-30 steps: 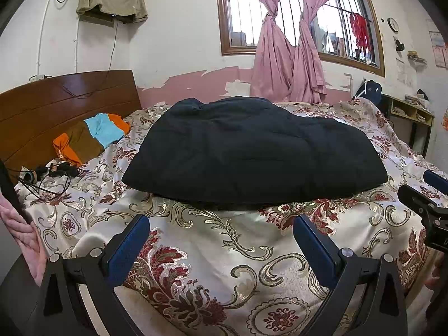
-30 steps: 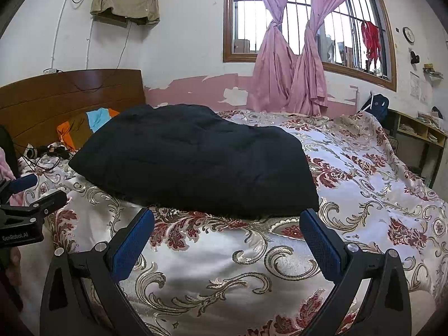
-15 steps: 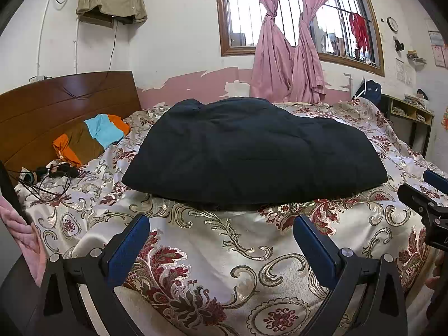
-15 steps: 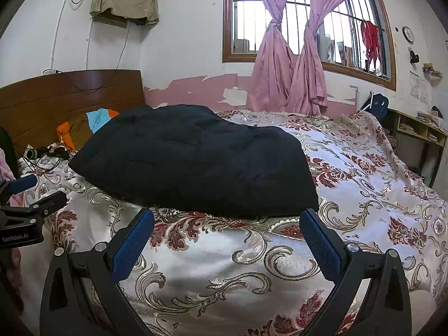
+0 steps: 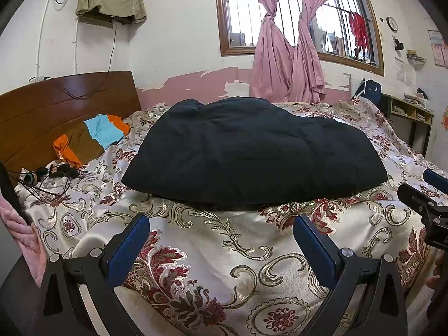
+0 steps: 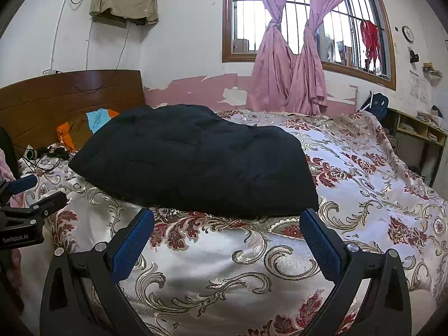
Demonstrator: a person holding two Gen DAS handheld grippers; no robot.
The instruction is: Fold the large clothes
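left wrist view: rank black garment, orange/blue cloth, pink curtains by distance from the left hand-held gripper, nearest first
1. Black garment: straight ahead of the left hand-held gripper, mid-bed.
2. Orange/blue cloth: far left, by the headboard.
3. Pink curtains: at the window on the back wall, beyond the bed.

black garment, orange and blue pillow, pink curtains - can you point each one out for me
black garment (image 5: 252, 151), left wrist view, middle of its top surface
orange and blue pillow (image 5: 92, 137), left wrist view, brown and blue middle stripes
pink curtains (image 6: 291, 64), right wrist view, gathered folds below the knots
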